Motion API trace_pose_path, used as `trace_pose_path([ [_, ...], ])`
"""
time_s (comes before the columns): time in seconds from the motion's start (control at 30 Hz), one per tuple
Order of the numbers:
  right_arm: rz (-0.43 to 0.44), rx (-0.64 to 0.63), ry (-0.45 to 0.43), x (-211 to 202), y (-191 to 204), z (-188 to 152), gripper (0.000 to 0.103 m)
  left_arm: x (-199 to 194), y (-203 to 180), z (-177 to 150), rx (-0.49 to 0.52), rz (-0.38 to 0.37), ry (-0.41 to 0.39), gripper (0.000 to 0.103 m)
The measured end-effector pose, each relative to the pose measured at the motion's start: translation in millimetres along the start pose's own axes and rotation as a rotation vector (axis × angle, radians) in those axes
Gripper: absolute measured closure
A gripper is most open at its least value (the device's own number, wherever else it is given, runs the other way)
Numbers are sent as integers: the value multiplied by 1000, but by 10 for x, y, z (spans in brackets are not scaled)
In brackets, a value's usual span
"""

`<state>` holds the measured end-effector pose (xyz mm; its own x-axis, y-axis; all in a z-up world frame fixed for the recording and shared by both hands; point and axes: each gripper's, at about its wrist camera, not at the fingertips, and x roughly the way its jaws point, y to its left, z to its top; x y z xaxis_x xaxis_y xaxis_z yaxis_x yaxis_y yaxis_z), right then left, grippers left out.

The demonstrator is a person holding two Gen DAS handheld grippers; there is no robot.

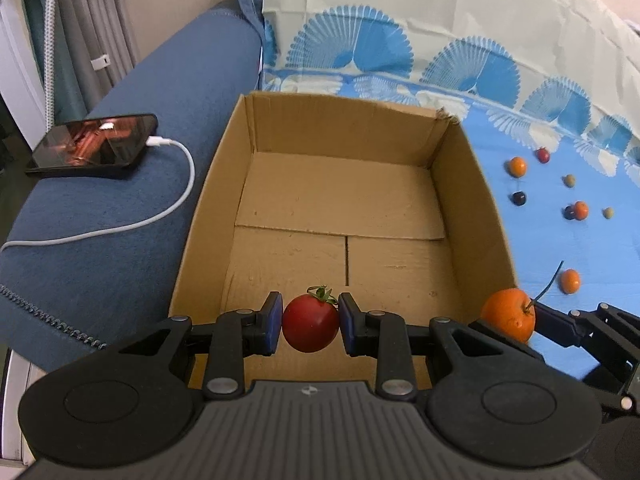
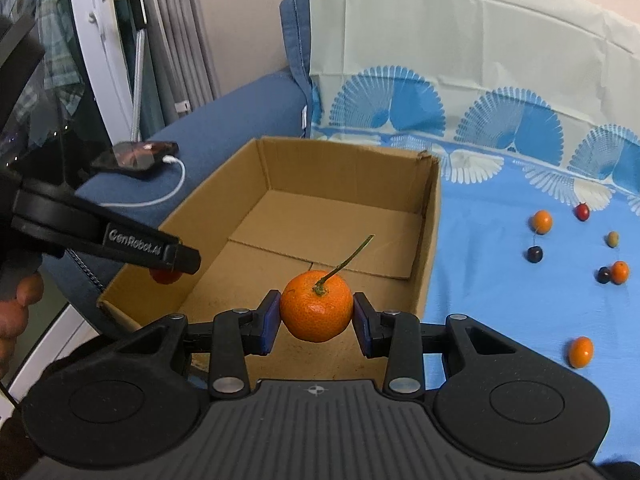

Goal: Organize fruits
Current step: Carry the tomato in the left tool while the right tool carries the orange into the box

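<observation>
the left claw (image 1: pixel 311 322) is clamped on a red tomato (image 1: pixel 310 329), which is held between the blue pads at the lower middle of the left wrist view, its green calyx up. the right claw (image 2: pixel 316 312) is clamped on a small orange (image 2: pixel 316 307) with a long green stem, seen at the centre bottom of the right wrist view; the same orange shows at the lower right of the left wrist view, just past the box's right wall.

beyond both claws an open cardboard box (image 1: pixel 460 184) is seen, filling the middle of each frame; no fruit can be made out on its floor. both fruits are held over the box's near edge, not yet inside. to the right of the box, on a blue patterned sheet (image 2: pixel 500 248), more small fruits (image 2: pixel 541 222) are scattered well apart from the box: orange, dark, red and greenish ones. at the upper left a phone (image 1: pixel 94 146) with a white cable rests on a blue sofa arm.

the step in hand is judged to be the carrying of two picked fruits to the box. for the next move, each claw would need to be lowered inside the walls and opened close to the floor, so the round fruits are not dropped and bounced; the two claws should be kept apart to avoid a knock.
</observation>
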<state>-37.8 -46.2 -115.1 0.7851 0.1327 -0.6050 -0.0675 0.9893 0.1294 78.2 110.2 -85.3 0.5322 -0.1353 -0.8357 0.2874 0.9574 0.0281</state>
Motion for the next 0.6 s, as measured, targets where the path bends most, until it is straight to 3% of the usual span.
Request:
trace_pose_path([
  [0.6,-24,-96,116,680,12,-136,63,1006,18,-42,54,91,153,70],
])
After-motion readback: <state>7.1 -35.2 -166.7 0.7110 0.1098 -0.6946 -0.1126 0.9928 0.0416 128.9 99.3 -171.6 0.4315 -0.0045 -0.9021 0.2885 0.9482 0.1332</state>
